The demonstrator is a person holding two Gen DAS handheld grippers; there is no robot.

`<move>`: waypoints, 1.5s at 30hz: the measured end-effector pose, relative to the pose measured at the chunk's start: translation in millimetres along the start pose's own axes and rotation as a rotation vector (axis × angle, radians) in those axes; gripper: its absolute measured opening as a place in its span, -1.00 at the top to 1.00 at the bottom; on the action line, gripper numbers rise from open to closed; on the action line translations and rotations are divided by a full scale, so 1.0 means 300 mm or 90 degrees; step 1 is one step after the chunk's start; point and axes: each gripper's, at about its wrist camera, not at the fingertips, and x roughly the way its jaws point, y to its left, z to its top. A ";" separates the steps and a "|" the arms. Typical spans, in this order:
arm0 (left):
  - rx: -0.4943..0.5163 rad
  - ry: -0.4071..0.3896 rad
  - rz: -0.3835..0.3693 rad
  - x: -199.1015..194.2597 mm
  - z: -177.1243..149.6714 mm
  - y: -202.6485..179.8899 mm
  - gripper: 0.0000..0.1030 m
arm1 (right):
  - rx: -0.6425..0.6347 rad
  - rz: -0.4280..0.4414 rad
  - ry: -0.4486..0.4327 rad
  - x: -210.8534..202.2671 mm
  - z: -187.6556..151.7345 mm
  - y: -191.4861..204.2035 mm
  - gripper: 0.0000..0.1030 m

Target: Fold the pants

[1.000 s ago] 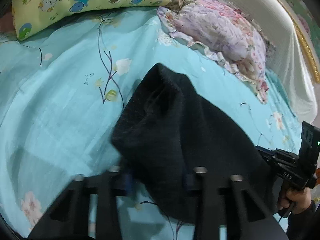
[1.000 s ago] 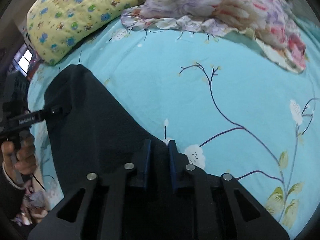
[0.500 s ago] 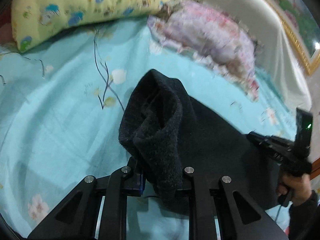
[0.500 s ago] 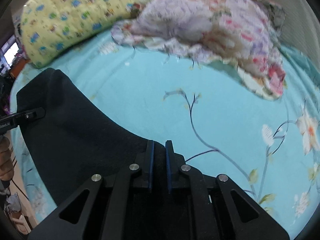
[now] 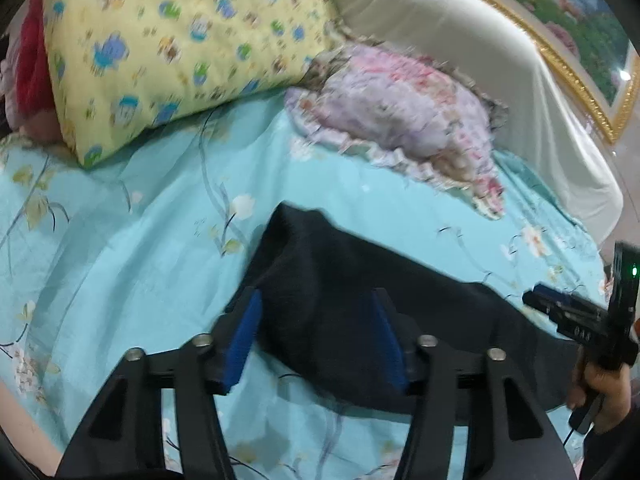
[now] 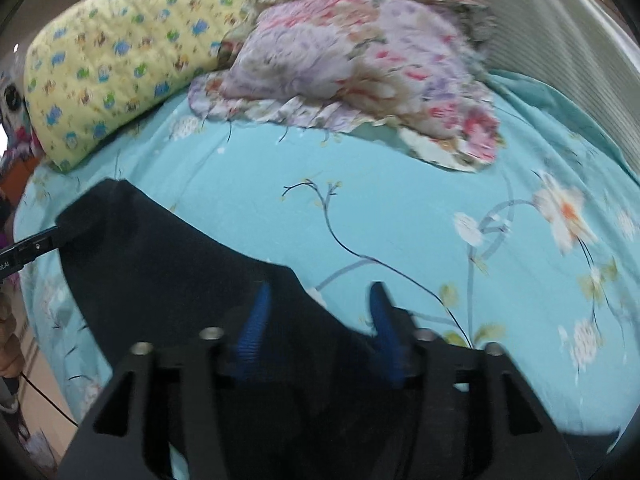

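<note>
In the left wrist view, a yellow pillow (image 5: 168,52) with a cartoon print fills the ten o'clock area, and a floral bundle (image 5: 404,120) lies at one o'clock against a pale headboard (image 5: 480,60). The dark pants (image 5: 360,304) rest flat on the turquoise sheet (image 5: 120,248) around the centre, running off toward four o'clock. The left gripper (image 5: 316,332) sits at six o'clock with its blue-padded jaws spread wide on either side of the cloth edge, gripping nothing. At three to four o'clock the right gripper (image 5: 576,320) shows from the side, a hand on its handle.

In the right wrist view the pants (image 6: 168,280) lie from nine o'clock down to six. The right gripper (image 6: 320,324) also has its jaws apart, one pad over the fabric, the other over bare sheet.

My judgement: one fold looks laid down and let go, since the cloth lies compact and doubled. At least one more fold and some smoothing probably remain.

Only the left view shows the gilt picture frame (image 5: 572,68). Only the right view shows the left gripper's tip touching the pants' far corner at nine o'clock, and the floor edge beyond.
</note>
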 end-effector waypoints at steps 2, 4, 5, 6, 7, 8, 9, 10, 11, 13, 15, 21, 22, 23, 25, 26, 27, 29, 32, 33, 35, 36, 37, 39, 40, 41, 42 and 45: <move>0.013 -0.007 -0.010 -0.020 0.006 -0.038 -0.12 | 0.032 0.017 -0.012 -0.049 -0.038 -0.033 -0.10; 0.026 -0.010 -0.024 -0.029 0.012 -0.091 -0.13 | 0.072 0.031 -0.026 -0.101 -0.083 -0.077 -0.10; 0.032 -0.009 -0.031 -0.030 0.012 -0.116 -0.14 | 0.092 0.038 -0.036 -0.127 -0.108 -0.100 -0.10; 0.045 -0.003 -0.043 -0.023 0.011 -0.156 -0.14 | 0.107 0.040 -0.041 -0.144 -0.127 -0.116 -0.10; 0.054 0.000 -0.048 -0.018 0.006 -0.186 -0.14 | 0.128 0.039 -0.045 -0.168 -0.158 -0.142 -0.10; 0.064 0.003 -0.051 -0.013 0.003 -0.216 -0.14 | 0.139 0.039 -0.046 -0.179 -0.172 -0.155 -0.10; 0.077 0.007 -0.062 -0.006 -0.004 -0.255 -0.14 | 0.158 0.036 -0.051 -0.204 -0.204 -0.181 -0.10; 0.086 0.011 -0.070 -0.002 -0.011 -0.285 -0.14 | 0.169 0.032 -0.054 -0.221 -0.224 -0.197 -0.10; 0.095 0.015 -0.076 0.002 -0.017 -0.313 -0.14 | 0.182 0.029 -0.058 -0.241 -0.248 -0.218 -0.10; 0.117 0.025 -0.095 0.017 -0.032 -0.384 -0.16 | 0.212 0.022 -0.068 -0.284 -0.301 -0.261 -0.10; 0.139 0.035 -0.112 0.031 -0.048 -0.455 -0.16 | 0.237 0.015 -0.074 -0.320 -0.349 -0.298 -0.10; 0.211 0.060 -0.153 0.059 -0.099 -0.655 -0.17 | 0.297 -0.014 -0.096 -0.421 -0.474 -0.391 -0.10; 0.223 0.062 -0.158 0.062 -0.107 -0.686 -0.18 | 0.306 -0.020 -0.099 -0.439 -0.498 -0.408 -0.10; 0.233 0.065 -0.164 0.065 -0.114 -0.710 -0.20 | 0.313 -0.026 -0.102 -0.453 -0.517 -0.419 -0.10; 0.263 0.076 -0.178 0.077 -0.130 -0.776 -0.25 | 0.329 -0.035 -0.106 -0.478 -0.556 -0.446 -0.10; 0.273 0.078 -0.181 0.080 -0.137 -0.797 -0.25 | 0.335 -0.039 -0.107 -0.486 -0.570 -0.455 -0.10; 0.289 0.082 -0.188 0.084 -0.149 -0.828 -0.25 | 0.344 -0.045 -0.110 -0.498 -0.589 -0.467 -0.10; 0.322 0.092 -0.202 0.091 -0.173 -0.902 -0.25 | 0.364 -0.058 -0.117 -0.524 -0.630 -0.496 -0.10; 0.368 0.107 -0.228 0.103 -0.206 -0.998 -0.26 | 0.398 -0.074 -0.127 -0.558 -0.690 -0.537 -0.10; 0.389 0.112 -0.237 0.107 -0.224 -1.044 -0.27 | 0.406 -0.078 -0.129 -0.565 -0.705 -0.548 -0.10; 0.423 0.124 -0.254 0.115 -0.254 -1.117 -0.29 | 0.426 -0.088 -0.132 -0.582 -0.739 -0.575 -0.10; 0.440 0.129 -0.259 0.121 -0.270 -1.154 -0.29 | 0.436 -0.091 -0.133 -0.590 -0.757 -0.587 -0.10; 0.453 0.131 -0.262 0.124 -0.282 -1.180 -0.29 | 0.446 -0.094 -0.134 -0.597 -0.774 -0.600 -0.10; 0.485 0.146 -0.279 0.141 -0.312 -1.254 -0.29 | 0.463 -0.100 -0.135 -0.609 -0.803 -0.628 -0.10; 0.494 0.152 -0.284 0.149 -0.322 -1.280 -0.29 | 0.470 -0.101 -0.135 -0.613 -0.814 -0.641 -0.10; 0.502 0.158 -0.290 0.155 -0.331 -1.305 -0.29 | 0.476 -0.103 -0.136 -0.615 -0.822 -0.654 -0.10; 0.509 0.169 -0.304 0.164 -0.341 -1.333 -0.29 | 0.481 -0.104 -0.136 -0.617 -0.830 -0.663 -0.10; 0.541 0.197 -0.328 0.195 -0.370 -1.428 -0.29 | 0.498 -0.109 -0.135 -0.619 -0.858 -0.698 -0.10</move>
